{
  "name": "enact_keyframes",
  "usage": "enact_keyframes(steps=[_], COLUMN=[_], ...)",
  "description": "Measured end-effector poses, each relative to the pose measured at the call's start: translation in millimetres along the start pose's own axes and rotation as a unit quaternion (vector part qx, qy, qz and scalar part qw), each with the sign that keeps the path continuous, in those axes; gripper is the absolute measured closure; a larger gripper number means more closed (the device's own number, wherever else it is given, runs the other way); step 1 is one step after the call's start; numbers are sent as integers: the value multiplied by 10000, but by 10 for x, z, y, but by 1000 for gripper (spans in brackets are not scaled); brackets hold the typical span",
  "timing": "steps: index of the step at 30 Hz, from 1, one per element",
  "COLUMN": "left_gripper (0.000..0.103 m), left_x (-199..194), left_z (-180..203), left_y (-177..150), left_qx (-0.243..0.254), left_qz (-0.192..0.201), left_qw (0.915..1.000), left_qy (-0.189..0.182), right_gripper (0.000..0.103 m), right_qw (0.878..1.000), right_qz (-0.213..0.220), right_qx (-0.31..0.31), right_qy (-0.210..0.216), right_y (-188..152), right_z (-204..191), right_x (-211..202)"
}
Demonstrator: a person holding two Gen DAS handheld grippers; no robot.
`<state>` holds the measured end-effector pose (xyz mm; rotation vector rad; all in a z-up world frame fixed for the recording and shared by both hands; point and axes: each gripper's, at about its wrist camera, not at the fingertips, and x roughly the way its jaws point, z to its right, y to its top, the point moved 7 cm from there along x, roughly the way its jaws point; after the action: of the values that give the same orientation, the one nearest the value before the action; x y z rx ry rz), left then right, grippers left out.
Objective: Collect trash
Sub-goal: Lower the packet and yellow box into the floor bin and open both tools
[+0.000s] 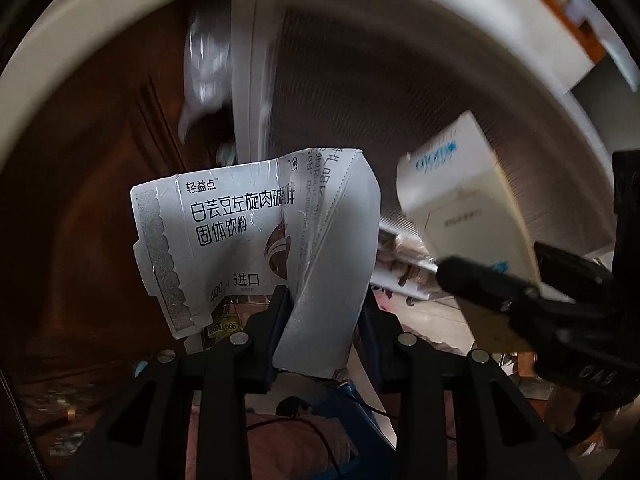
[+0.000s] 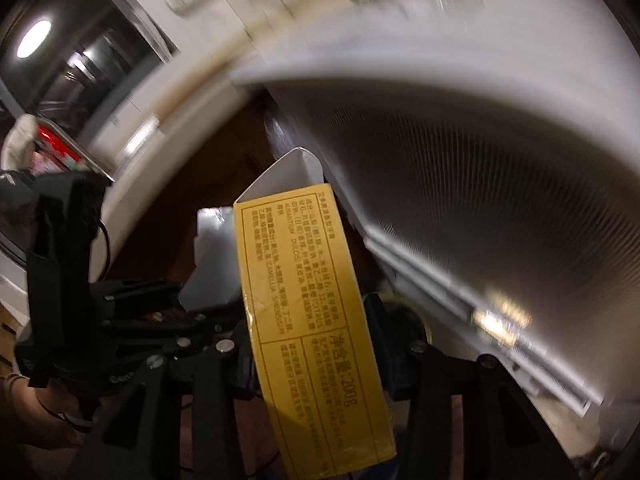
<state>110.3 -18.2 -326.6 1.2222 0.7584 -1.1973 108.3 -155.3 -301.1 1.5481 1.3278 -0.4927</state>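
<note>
My left gripper (image 1: 322,312) is shut on a crumpled, torn silver-white carton with black Chinese print (image 1: 256,236), held up in the air. My right gripper (image 2: 308,320) is shut on a long yellow box with fine print (image 2: 308,308), its top flap open. In the left wrist view the right gripper (image 1: 532,300) shows at the right, with the box's pale face (image 1: 464,200) above it. In the right wrist view the left gripper (image 2: 80,280) shows at the left with the silver carton (image 2: 212,264) beside the yellow box.
A large white ribbed appliance panel (image 1: 400,100) fills the background, also in the right wrist view (image 2: 500,180). Dark brown wood furniture (image 1: 100,200) stands at the left. A clear plastic bag (image 1: 206,64) hangs by the panel. Clutter and cables lie below.
</note>
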Motion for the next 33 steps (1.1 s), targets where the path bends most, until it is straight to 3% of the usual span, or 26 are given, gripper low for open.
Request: enact_keyframes(steps=[11,24,25,28,33], left_gripper=[71,67,64,39,24], left_x=[1015,1484,1500,1503,1519], left_z=[-345,-435,-450,-480,-519], left_y=[-135,-181,-188,-202,-210], left_qx=[-379,-326,-299,-228,-214], left_qz=[-780,-1201,-1211,-1239,-1232], left_qw=[9962,9916,9914,9910,9906], left_qy=[27,361,401,446,562], right_gripper=[59,56,56,54,54], right_qw=[9914,9776,9766,9763,9771], right_qz=[-1042,-1455,-1455,-1456,-1420], right_qx=[697,1478,1545,1557,1529], right_qy=[-386,-363,-348,-372,-411], right_y=[-470,-593,-595,-606,-606], right_z=[651,893,905,905,897], right_x=[1254,1815,1828,1836,1798])
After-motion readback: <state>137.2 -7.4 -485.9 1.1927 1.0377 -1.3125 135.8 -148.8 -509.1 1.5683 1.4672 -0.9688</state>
